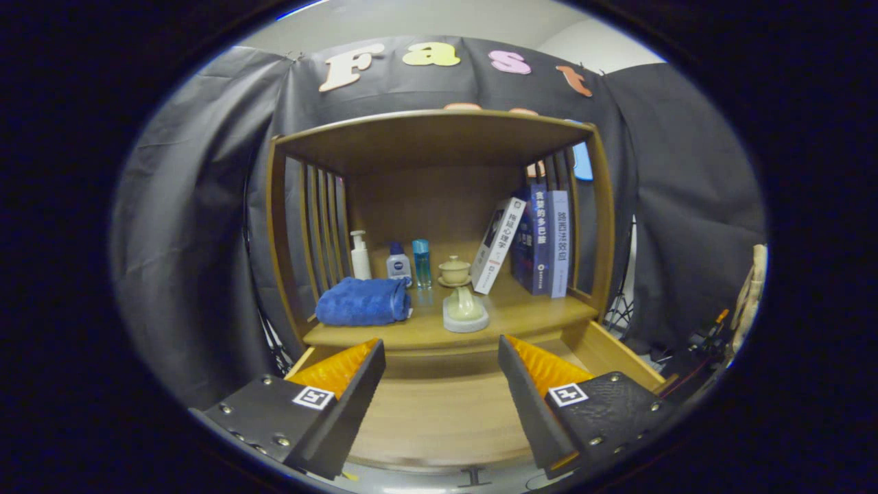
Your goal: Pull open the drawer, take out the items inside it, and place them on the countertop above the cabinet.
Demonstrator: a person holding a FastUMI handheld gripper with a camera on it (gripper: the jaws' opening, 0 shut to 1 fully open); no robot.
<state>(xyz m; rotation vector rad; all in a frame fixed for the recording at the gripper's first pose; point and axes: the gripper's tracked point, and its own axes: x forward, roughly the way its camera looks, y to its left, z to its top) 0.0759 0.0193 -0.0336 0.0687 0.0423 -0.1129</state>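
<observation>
Black cloth hangs behind and to both sides of a wooden cabinet point(439, 206), which I see straight ahead of my tool point(439, 357).

Drawer point(446, 412): pulled open at the cabinet's foot, directly under the tool; the wooden bottom I can see between the fingers is bare, and its right wall point(610, 357) runs forward beside the right finger.

Tool: fingers wide apart, holding nothing, one to each side above the open drawer, tips just short of the bench's front edge.

Bench point(528, 309): the wooden top above the drawer, under a flat roof and between slatted sides. It carries, from the front:
- pale green pitcher point(465, 303) on a light round base, near the front edge, just ahead of the gap between the fingers;
- folded blue towel point(362, 302), left of the pitcher, close to the left slats;
- small lidded cup point(454, 270) on a saucer, just behind the pitcher;
- white pump bottle point(360, 255), a squat blue-capped bottle point(398, 263) and a slim clear blue bottle point(421, 262), in a row behind the towel;
- white book point(499, 244) leaning to the right against dark blue book point(534, 237) and a paler book point(559, 240), both upright by the right slats.

Off to the right, beyond the cabinet: a wooden jointed figure point(751, 288), partly seen.
</observation>
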